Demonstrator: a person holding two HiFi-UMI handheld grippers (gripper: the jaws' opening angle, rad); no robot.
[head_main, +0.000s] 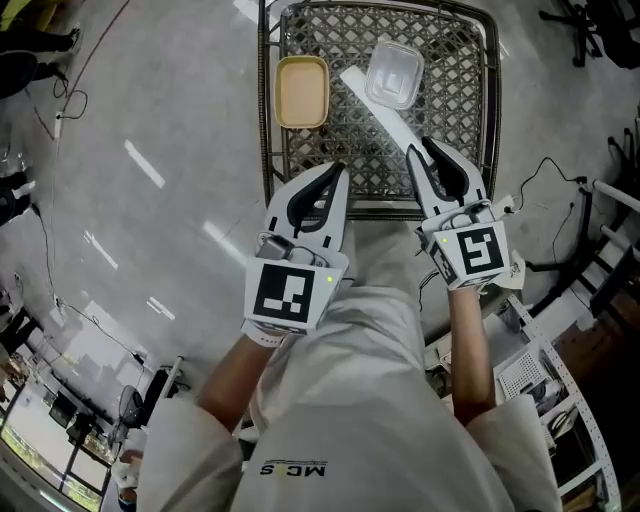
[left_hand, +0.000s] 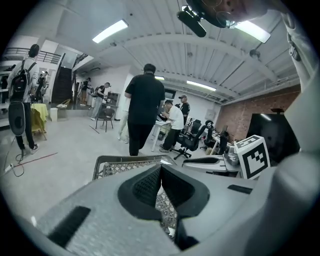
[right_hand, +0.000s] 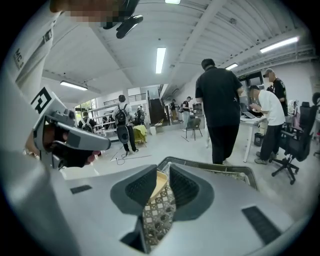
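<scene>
tan tray (head_main: 301, 91): whole in head view, sliver between right tongs (right_hand: 162, 170).

In the right gripper view, the right gripper's (right_hand: 163, 168) jaws hide most of the tan rectangular plastic tray (right_hand: 159, 185).

The lattice-top table (head_main: 450, 110) stands directly ahead of the person. On it, a rectangular tray (head_main: 301, 92) lies at the left rear and a plastic container (head_main: 393, 74) at the right rear, apart from each other. A flat strip (head_main: 385, 118) runs slantwise from beside the container toward the near right edge. The left gripper (head_main: 338, 172) and right gripper (head_main: 418, 148) sit side by side over the near edge. A standing person (left_hand: 142, 107) is beyond the table's far side.
</scene>
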